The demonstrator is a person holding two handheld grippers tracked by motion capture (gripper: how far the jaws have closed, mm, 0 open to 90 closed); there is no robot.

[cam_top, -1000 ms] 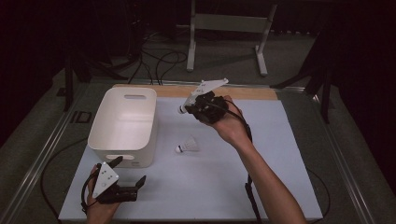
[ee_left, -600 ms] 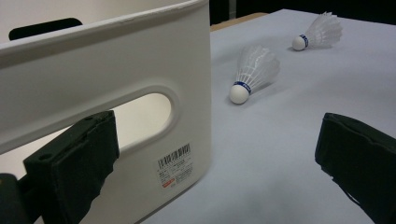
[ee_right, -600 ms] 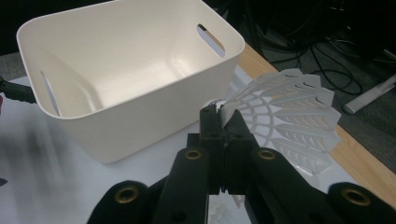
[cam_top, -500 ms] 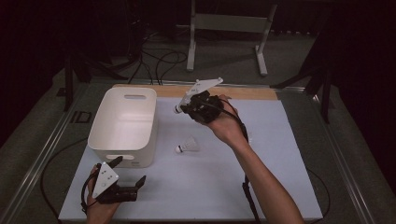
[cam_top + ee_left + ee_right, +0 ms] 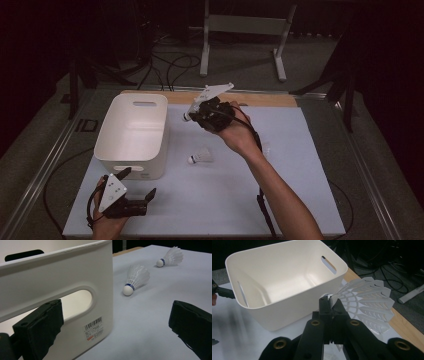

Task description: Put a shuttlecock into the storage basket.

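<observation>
Held shuttlecock: pinched by my right gripper, jaws clamped tight on the skirt beside the cork, carried in the air just beside the bin's far right corner, presumably for dropping in.
Skirt: white plastic lattice, flared, ribbed, thin enough to bend under the pads.
Storage bin: smooth white plastic, rounded corners, slot handles, empty; it stands at the mat's left edge, mouth up to receive.
Waiting shuttlecocks: one lies on its side mid-mat, right of the bin; another lies beyond it, both with round white corks and blue bands.
Left gripper: jaws spread wide, holding nothing, resting near the mat's front left corner, aimed past the bin's near wall.
Mat: matte pale blue sheet, wooden strip along its far edge.
</observation>
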